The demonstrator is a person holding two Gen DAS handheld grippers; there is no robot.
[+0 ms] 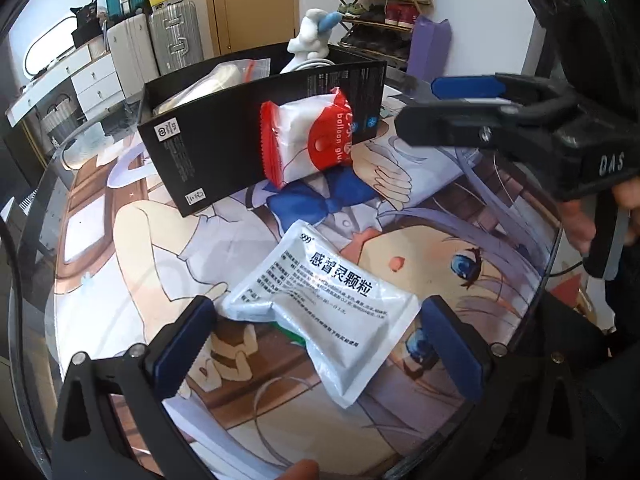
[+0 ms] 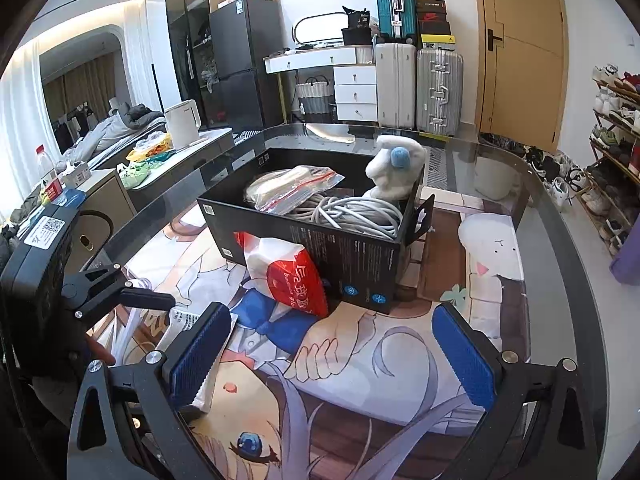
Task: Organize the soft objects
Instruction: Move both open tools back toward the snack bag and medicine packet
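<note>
A white medicine pouch with black print lies flat on the anime-print mat, between the open fingers of my left gripper, untouched. A red-and-white packet leans against the near wall of a black box; it also shows in the right wrist view. The black box holds a zip bag, a grey cable coil and a white plush toy. My right gripper is open and empty, a little short of the packet; it also shows at the upper right of the left wrist view.
The mat covers a round glass table. Behind it stand suitcases, white drawers, a dark fridge and a shoe rack. A purple object stands beyond the box.
</note>
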